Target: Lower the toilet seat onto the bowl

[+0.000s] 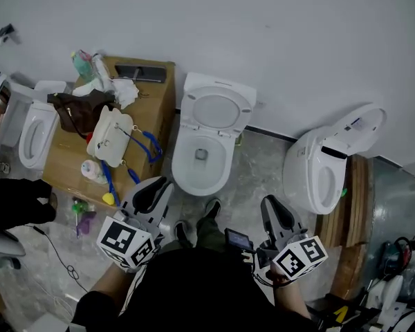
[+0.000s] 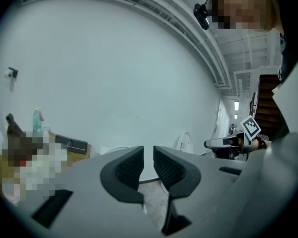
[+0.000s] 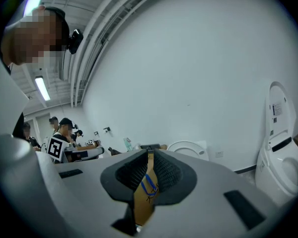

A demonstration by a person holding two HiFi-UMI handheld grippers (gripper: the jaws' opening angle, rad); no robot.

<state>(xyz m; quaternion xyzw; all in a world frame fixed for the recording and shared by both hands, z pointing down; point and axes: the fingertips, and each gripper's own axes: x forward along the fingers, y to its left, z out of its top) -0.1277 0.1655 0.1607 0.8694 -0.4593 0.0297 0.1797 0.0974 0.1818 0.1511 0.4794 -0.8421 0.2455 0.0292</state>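
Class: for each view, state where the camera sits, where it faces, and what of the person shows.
Head view: on the head, facing down at the toilet; left gripper, right gripper, legs show.
Left gripper view: on that gripper, facing the wall; jaws apart.
Right gripper view: likewise; jaws together.
Shared: head and right gripper views show the toilet.

light: bright, even | shadows: soft | gripper views: fisheye, vignetted corners
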